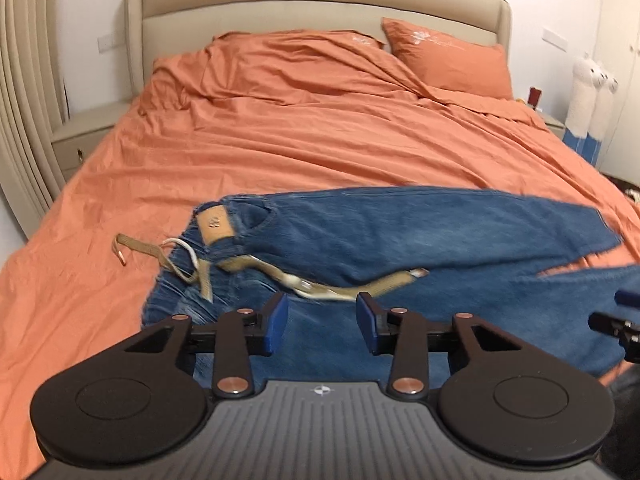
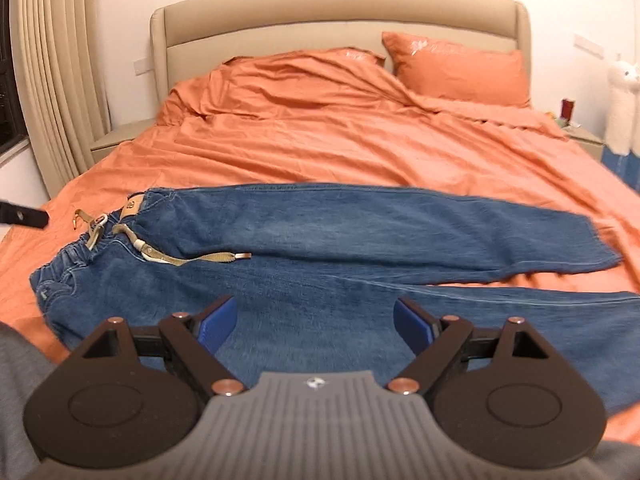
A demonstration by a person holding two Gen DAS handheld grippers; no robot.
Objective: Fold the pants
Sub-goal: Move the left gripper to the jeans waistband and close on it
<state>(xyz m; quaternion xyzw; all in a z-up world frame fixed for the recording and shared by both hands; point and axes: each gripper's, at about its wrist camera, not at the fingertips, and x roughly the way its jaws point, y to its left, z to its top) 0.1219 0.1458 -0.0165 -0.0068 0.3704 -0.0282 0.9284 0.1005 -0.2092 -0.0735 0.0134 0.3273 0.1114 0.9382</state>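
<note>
The blue pants lie spread across the near part of a wide bed with a wrinkled orange sheet, a beige padded headboard, an orange pillow at the far right and pleated beige curtains at the left wall. The right wrist view shows both legs reaching to the right and the waistband with its tan drawstring at the left, while only the left wrist view shows clearly the leather patch and two white plush toys beside the bed. The left gripper and the right gripper both hover over the denim with their blue fingers spread apart and nothing between them.
</note>
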